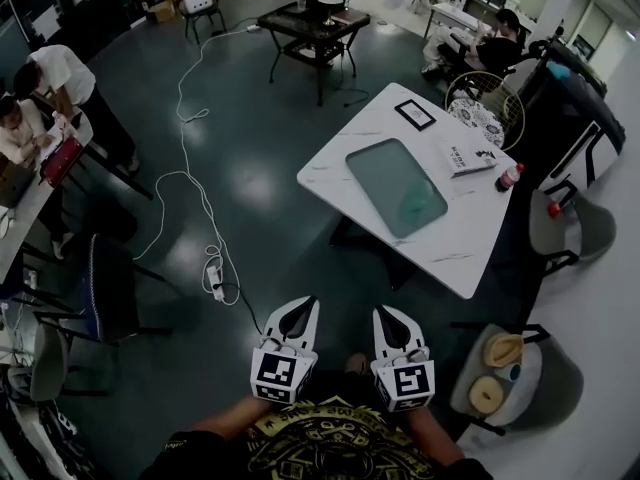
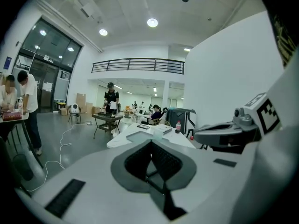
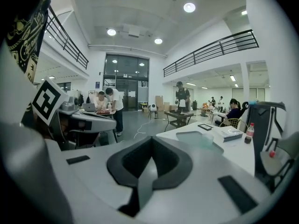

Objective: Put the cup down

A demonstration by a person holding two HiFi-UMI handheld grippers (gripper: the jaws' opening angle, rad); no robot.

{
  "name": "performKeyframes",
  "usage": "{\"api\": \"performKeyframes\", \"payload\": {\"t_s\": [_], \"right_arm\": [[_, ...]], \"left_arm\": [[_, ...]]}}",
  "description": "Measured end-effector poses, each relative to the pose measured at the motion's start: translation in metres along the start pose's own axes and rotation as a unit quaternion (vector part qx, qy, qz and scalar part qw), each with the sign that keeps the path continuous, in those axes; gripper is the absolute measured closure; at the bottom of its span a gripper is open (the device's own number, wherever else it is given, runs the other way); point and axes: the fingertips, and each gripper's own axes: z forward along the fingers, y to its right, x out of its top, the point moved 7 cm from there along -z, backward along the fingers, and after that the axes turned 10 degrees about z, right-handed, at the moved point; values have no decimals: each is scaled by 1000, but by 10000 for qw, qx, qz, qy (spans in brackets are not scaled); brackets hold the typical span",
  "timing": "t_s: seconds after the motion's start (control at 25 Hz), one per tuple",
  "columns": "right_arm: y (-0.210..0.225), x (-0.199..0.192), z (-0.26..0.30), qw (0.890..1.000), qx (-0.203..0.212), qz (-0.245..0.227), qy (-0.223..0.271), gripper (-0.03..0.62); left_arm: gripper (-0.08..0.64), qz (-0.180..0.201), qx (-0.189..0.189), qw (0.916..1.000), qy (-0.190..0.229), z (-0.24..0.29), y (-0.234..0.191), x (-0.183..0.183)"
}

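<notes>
Here we hold the left gripper (image 1: pixel 300 310) and the right gripper (image 1: pixel 388 318) side by side, each with its jaws pressed together on nothing. The clear cup (image 3: pixel 205 138) sits well ahead of both, slightly to the right, on a green tray (image 1: pixel 375 168) atop the white table (image 1: pixel 450 253).

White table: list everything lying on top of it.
A teal tray bearing a clear cup, a black-framed tablet, a book, a red-capped bottle. The tabletop beneath the tray is covered.
</notes>
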Motion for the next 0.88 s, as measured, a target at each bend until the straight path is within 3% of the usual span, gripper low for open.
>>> {"api": "performKeyframes", "payload": {"t_s": [0.2,0.6,0.88], "right_arm": [[16,1,-8,9999,-117,-15,6,584],[42,-11,-19,9989,-362,259,-137,586],[46,-19,-18,9988,-348,278,-211,588]], "left_arm": [[549,58,-78,10000,-15,15,11,5],[549,267,-574,9980,-92,45,35,9],[549,299,-715,9970,-79,52,37,7]]}}
